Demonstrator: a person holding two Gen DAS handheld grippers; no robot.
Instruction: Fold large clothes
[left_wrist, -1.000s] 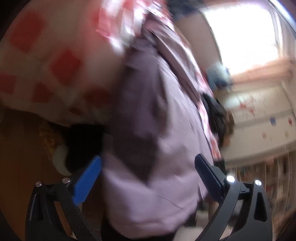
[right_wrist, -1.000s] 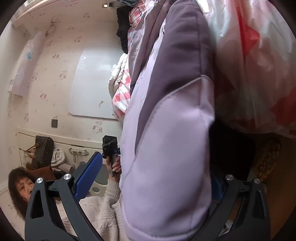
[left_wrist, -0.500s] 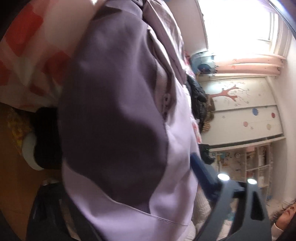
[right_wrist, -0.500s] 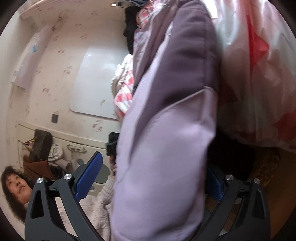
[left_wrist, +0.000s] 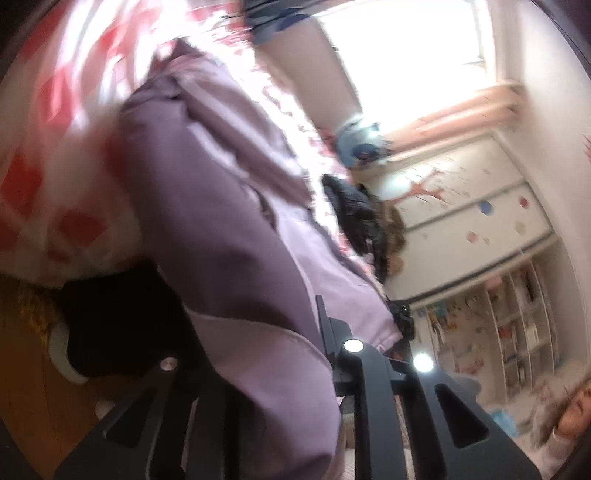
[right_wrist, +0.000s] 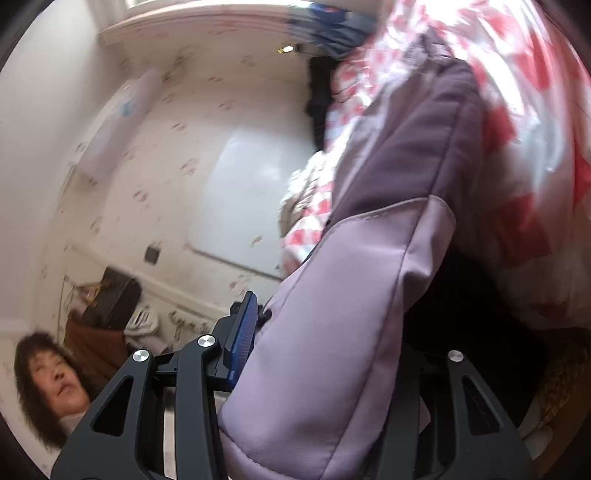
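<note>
Left gripper (left_wrist: 258, 354): left finger buried behind purple jacket (left_wrist: 229, 229), pads unseen, jaws pinched on cloth. Right gripper (right_wrist: 332, 354): jaws closing with jacket sleeve (right_wrist: 332, 350) between them; right pad covered, only blue left pad (right_wrist: 242, 341) visible. Jacket's lower hem runs off bottom edge in both views. Red-checked bedding (left_wrist: 48, 177) smeared by motion. Dark lump (left_wrist: 118, 317) under bedding: too shadowed to identify. Black garment (left_wrist: 354, 218) far right on bed, blurred. Shelf contents (left_wrist: 517, 332) too small to make out.
</note>
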